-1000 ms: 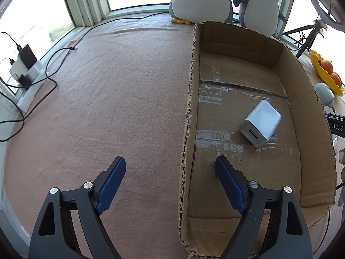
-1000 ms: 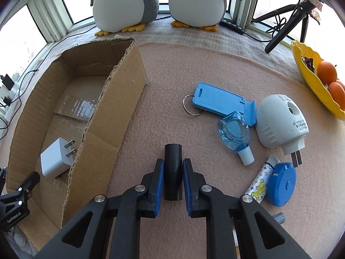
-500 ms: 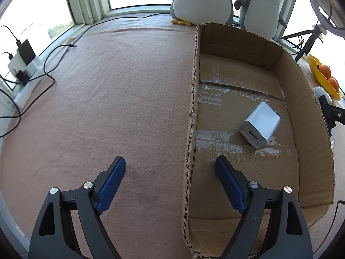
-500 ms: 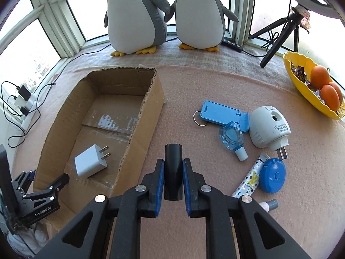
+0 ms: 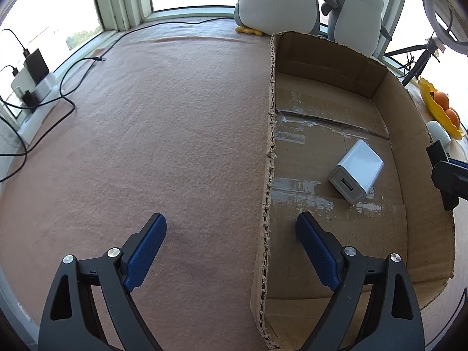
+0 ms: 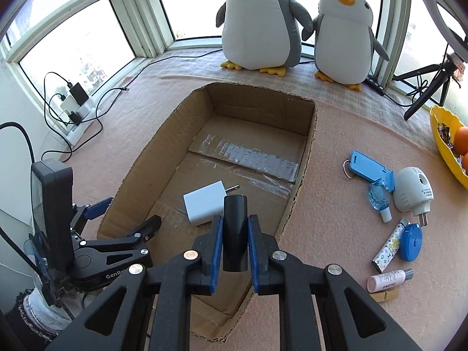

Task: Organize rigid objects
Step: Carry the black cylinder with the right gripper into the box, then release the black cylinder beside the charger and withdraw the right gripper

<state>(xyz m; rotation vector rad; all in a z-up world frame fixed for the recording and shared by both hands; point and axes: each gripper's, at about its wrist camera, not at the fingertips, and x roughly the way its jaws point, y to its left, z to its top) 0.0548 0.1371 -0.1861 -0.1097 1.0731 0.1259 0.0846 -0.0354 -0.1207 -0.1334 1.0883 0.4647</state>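
Observation:
My right gripper (image 6: 234, 228) is shut on a black cylinder (image 6: 234, 231) and holds it above the near part of an open cardboard box (image 6: 305, 149). A white charger plug (image 6: 203, 206) lies on the box floor; it also shows in the left wrist view (image 5: 356, 172). My left gripper (image 5: 231, 235) is open and empty, its jaws straddling the box's left wall (image 5: 270, 146). It also shows in the right wrist view (image 6: 128, 213) at the box's near left corner. The black cylinder's tip shows at the right edge of the left wrist view (image 5: 438, 152).
Right of the box on the pink felt lie a blue card holder (image 6: 368, 171), a small blue bottle (image 6: 380, 201), a white plug-in device (image 6: 412, 188), a patterned tube (image 6: 390, 245), a blue round case (image 6: 411, 242) and a small white bottle (image 6: 386, 280). Two penguin plushies (image 6: 263, 23) stand behind; a yellow fruit bowl (image 6: 444, 146) is far right.
My right gripper has risen and moved left with the black cylinder, from over the felt to over the box. My left gripper has stayed open at the box's left wall.

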